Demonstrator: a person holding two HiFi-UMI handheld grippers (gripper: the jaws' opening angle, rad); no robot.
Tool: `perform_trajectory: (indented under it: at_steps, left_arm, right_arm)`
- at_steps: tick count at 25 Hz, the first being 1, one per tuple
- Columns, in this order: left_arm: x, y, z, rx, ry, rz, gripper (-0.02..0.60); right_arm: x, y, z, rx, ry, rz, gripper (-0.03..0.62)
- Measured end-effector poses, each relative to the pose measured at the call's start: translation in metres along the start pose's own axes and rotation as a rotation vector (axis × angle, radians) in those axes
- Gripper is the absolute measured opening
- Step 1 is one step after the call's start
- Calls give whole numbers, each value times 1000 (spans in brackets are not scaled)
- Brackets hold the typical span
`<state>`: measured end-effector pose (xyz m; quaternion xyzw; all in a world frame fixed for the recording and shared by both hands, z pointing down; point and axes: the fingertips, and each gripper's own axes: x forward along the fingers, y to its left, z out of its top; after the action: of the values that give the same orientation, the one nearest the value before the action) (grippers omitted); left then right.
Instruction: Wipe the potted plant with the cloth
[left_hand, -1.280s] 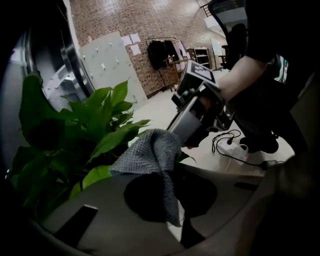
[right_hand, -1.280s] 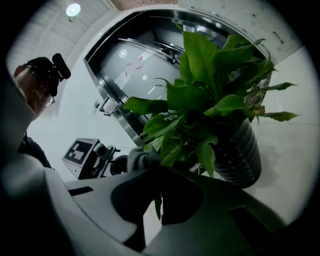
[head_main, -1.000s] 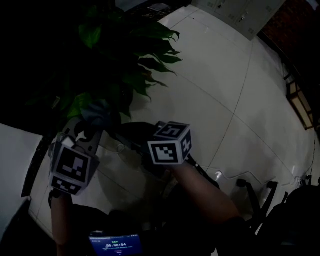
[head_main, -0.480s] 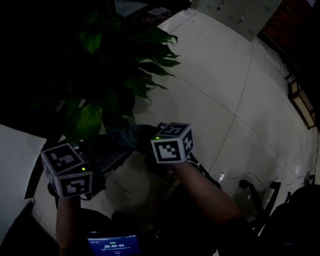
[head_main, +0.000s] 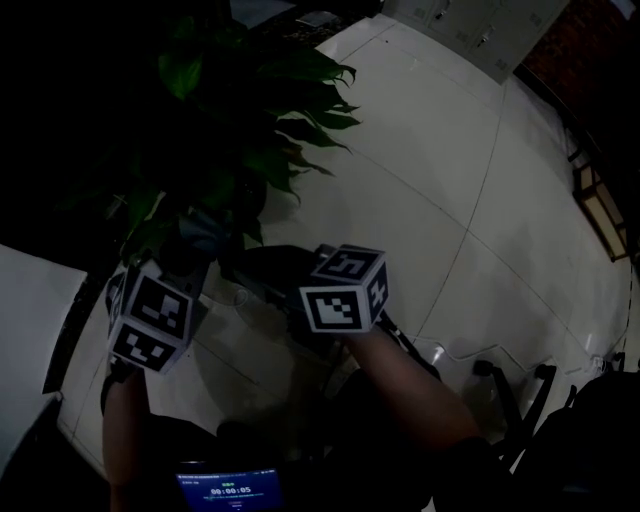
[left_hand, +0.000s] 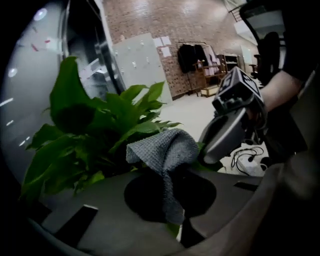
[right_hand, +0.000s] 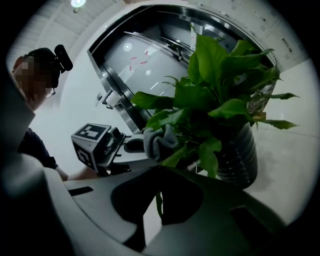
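The potted plant (head_main: 250, 110) has broad green leaves (left_hand: 100, 125) and stands in a dark ribbed pot (right_hand: 242, 155). My left gripper (head_main: 195, 248) is shut on a grey waffle cloth (left_hand: 165, 150), and the cloth (head_main: 200, 232) lies against the lower leaves. In the right gripper view the cloth (right_hand: 159, 141) bunches at the left gripper's tips. My right gripper (right_hand: 159, 210) is shut on a thin green leaf (right_hand: 159, 200) at the plant's near side. Its marker cube (head_main: 345, 290) sits just right of the left gripper.
Pale floor tiles (head_main: 450, 180) spread to the right of the plant. A white panel (head_main: 30, 320) stands at the left, and cables (head_main: 450, 355) and a chair base (head_main: 520, 385) lie behind my right arm. A curved metal door frame (right_hand: 130, 55) rises behind the plant.
The left gripper dropped back from the foliage with the cloth half a second ago and has returned up into the lower leaves. The right gripper has stayed put.
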<state>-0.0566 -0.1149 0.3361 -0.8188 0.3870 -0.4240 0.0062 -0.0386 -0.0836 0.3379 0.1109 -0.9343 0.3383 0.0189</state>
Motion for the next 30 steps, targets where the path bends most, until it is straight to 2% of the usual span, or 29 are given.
perform_trajectory:
  at_steps: [2, 6, 7, 8, 9, 11, 12, 13, 14, 18, 21, 24, 26, 28, 30]
  left_arm:
    - [3, -18, 4, 41, -3, -77, 29]
    - [-14, -45, 13, 15, -52, -259, 29]
    - [-20, -46, 20, -6, -78, -280, 28]
    - [-24, -41, 27, -45, -109, -271, 29]
    - [-26, -30, 33, -99, -134, -228, 29]
    - [-23, 8, 33, -178, -139, -59, 29]
    - [-20, 27, 27, -175, -119, 25, 29]
    - [-19, 40, 22, -154, -94, 82, 29]
    - [-17, 45, 18, -126, -72, 108, 28]
    - [1, 28, 3, 30, 43, 90, 29]
    - [17, 15, -13, 79, 102, 29, 29]
    - [17, -17, -14, 106, 87, -162, 29]
    - [8, -36, -1, 134, 44, -266, 29]
    - [-4, -38, 17, 124, -23, -292, 29]
    - [-15, -22, 35, 21, -103, -247, 29]
  right_arm:
    - [0, 0, 2, 8, -14, 5, 15]
    - [-4, -1, 3, 29, -18, 4, 15]
    - [-5, 0, 5, 33, -25, 6, 15]
    - [-6, 0, 6, 30, -27, 5, 15]
    - [-6, -1, 6, 18, -20, -1, 15]
    - [-5, -1, 2, -9, 0, -11, 14]
    - [-4, -1, 1, -14, 4, -12, 14]
    - [-3, -1, 1, -16, 4, -11, 14]
    - [-3, -1, 0, -21, 5, -9, 14]
    - [-1, 7, 7, -46, -16, 12, 14]
    - [1, 8, 10, -57, -24, 17, 14]
    - [-1, 5, 9, -34, -30, 14, 14]
    - [-5, 0, 13, -8, -45, 9, 14]
    - [-9, -3, 16, 14, -55, 2, 14]
    - [-10, -4, 13, 18, -43, -4, 14]
